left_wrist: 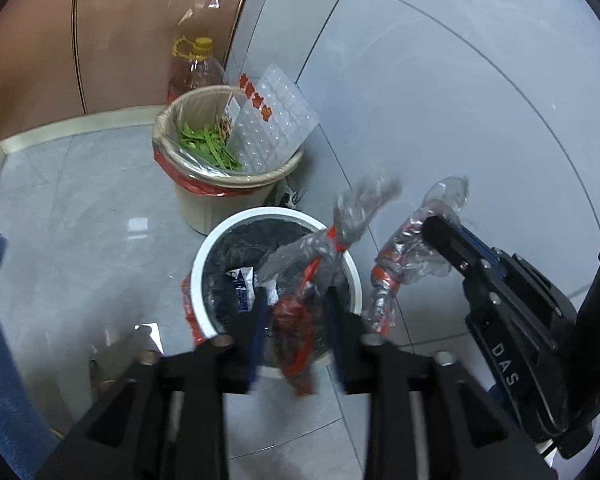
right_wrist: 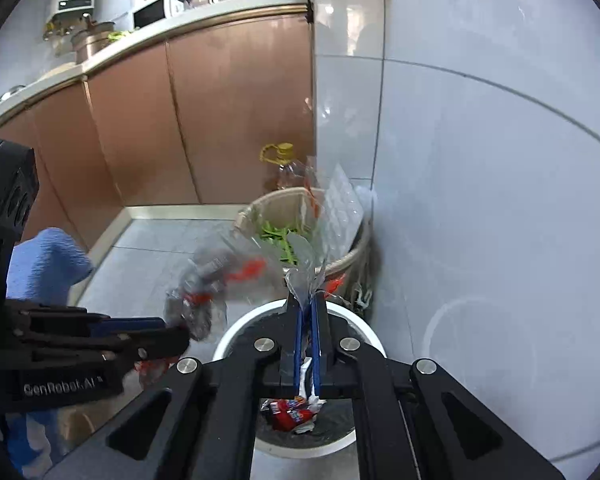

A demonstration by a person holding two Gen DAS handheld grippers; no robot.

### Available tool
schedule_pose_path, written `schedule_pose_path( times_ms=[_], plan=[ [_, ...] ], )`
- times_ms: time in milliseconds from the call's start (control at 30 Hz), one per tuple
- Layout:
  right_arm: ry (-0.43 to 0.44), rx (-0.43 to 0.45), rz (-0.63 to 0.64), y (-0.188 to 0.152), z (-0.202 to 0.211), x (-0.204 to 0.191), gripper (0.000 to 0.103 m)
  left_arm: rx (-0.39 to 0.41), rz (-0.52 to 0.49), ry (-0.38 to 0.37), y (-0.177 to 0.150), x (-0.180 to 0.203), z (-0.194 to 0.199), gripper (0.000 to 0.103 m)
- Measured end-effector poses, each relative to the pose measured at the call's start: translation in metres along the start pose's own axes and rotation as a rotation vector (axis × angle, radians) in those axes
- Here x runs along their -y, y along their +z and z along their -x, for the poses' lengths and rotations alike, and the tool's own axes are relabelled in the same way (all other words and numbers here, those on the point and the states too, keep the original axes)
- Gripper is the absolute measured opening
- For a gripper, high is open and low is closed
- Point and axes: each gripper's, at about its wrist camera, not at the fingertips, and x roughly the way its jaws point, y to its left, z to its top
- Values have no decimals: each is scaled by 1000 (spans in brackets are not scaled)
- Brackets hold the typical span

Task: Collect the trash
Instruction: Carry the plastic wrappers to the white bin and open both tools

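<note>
My left claw [left_wrist: 296,312] stands parted, a crumpled clear-and-red wrapper [left_wrist: 320,256] loose between its fingers, low centre, over the white bin [left_wrist: 198,256]. My right claw [right_wrist: 308,308] pinches a second clear wrapper [right_wrist: 304,276] above the same bin's rim.

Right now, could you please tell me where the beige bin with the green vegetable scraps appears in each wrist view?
Left wrist view: the beige bin stands left of centre in the upper half, behind the white bin.
Right wrist view: it sits just right of centre, beside the tiled wall, beyond the white bin.
Shared landmark: the yellow-capped oil bottle right behind it.
</note>
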Motion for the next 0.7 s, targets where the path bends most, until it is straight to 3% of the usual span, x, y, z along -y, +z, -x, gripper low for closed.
schedule_pose_path(
  times_ms=[67,133,300,433,700],
  plan=[
    [-24,-11,-2,0,-9,3,25,3,21,-10,1,-2,-6,47],
    [-37,-20,0,2,-12,6,31,3,43,-18,1,-5,-9,48],
    [-53,-4,10,2,-3,6,37,29,55,-33,-4,-5,3,48],
    [-51,8,9,0,17,0,38,68,46,-1,-10,-4,27,48],
    [-22,78,-6,2,74,-17,45,199,33,83,-32,1,111,48]
  ],
)
